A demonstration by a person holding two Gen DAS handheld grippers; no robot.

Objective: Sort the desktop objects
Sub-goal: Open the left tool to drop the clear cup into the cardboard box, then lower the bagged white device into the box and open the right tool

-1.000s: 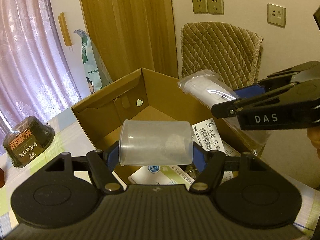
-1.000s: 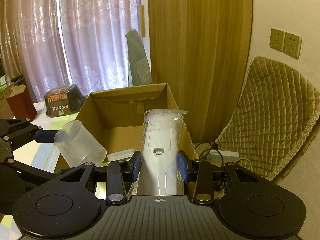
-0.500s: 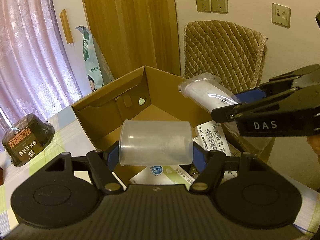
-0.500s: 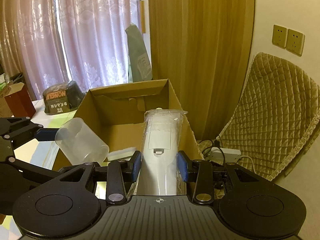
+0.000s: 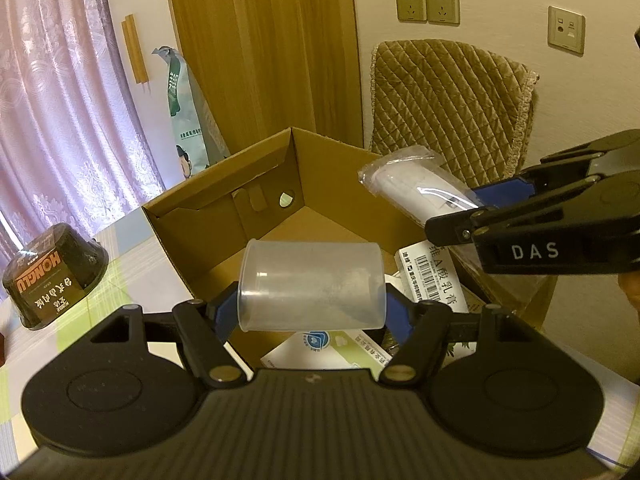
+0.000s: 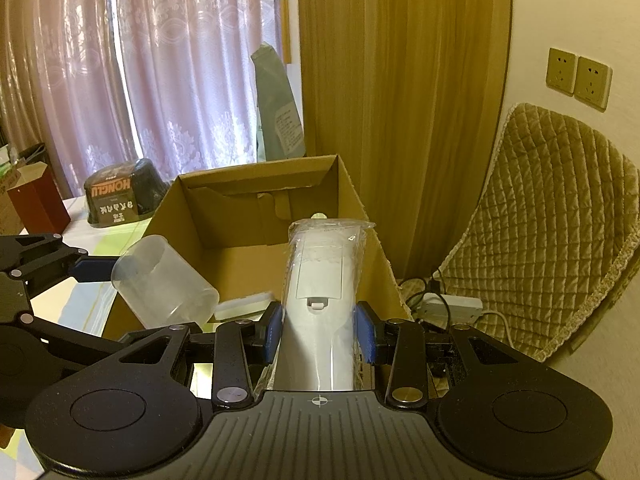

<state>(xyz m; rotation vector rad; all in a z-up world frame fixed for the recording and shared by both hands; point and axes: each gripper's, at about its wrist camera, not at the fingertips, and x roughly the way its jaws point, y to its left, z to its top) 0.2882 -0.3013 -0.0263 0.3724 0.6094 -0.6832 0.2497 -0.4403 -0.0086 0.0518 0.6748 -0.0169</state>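
My left gripper (image 5: 312, 312) is shut on a clear plastic cup (image 5: 312, 286) lying sideways between its blue pads, held above the near edge of an open cardboard box (image 5: 224, 208). My right gripper (image 6: 320, 332) is shut on a white remote in a plastic bag (image 6: 324, 280), held over the box's right side. From the left wrist view the bagged remote (image 5: 416, 188) and the right gripper (image 5: 480, 204) enter from the right. The right wrist view shows the cup (image 6: 164, 284) and the left gripper (image 6: 96, 270) at the left. Paper packets (image 5: 432, 276) lie inside the box.
A black HONGLU bowl (image 5: 52, 276) sits on the table left of the box. A dark red box (image 6: 36, 204) stands at the far left. A quilted chair (image 5: 448, 104), a wooden door (image 5: 260, 48) and a tall green bag (image 5: 184, 120) stand behind. A power strip (image 6: 448, 304) lies on the floor.
Both grippers drifted slightly back from the box while keeping their hold on the cup and the bagged remote.
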